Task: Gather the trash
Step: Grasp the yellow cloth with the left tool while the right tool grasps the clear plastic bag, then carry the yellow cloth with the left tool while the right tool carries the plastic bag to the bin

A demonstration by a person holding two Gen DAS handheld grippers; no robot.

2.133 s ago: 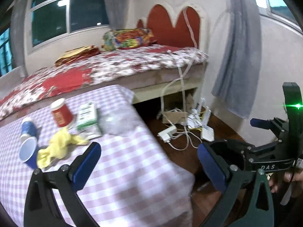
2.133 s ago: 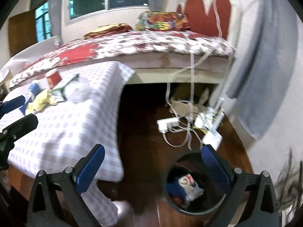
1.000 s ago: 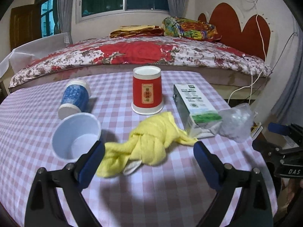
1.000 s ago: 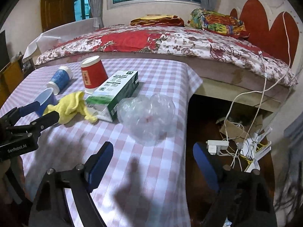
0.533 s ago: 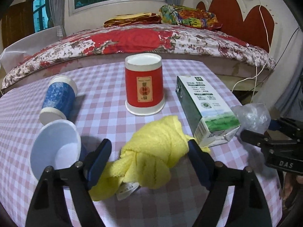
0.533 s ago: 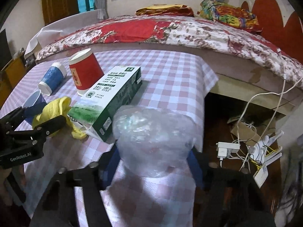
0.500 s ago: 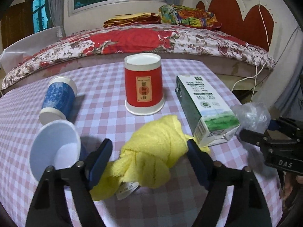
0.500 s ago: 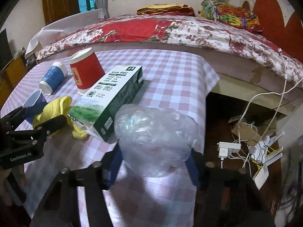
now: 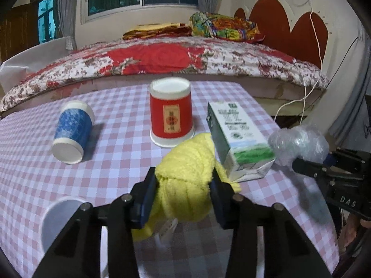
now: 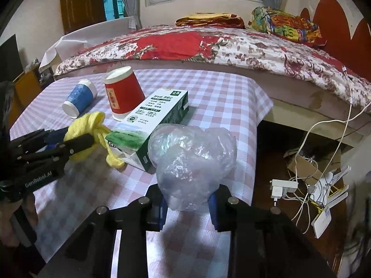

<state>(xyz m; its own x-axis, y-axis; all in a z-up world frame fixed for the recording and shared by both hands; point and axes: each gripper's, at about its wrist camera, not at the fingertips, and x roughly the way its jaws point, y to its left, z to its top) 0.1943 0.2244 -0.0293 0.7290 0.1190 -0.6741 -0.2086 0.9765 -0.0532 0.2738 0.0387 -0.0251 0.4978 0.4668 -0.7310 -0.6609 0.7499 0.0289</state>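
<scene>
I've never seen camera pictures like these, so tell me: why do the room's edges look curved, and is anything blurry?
Both views are fisheye, bending the bed and rounding off into black corners. Left wrist view: sharp on the red cup, smeared around the right gripper. Right wrist view: the crumpled plastic bag is soft and glinting; the lower right edge blurs.

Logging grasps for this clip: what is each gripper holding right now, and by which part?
The left gripper clamps the yellow cloth around its bunched middle. The right gripper pinches the crumpled clear plastic bag at its lower end.
</scene>
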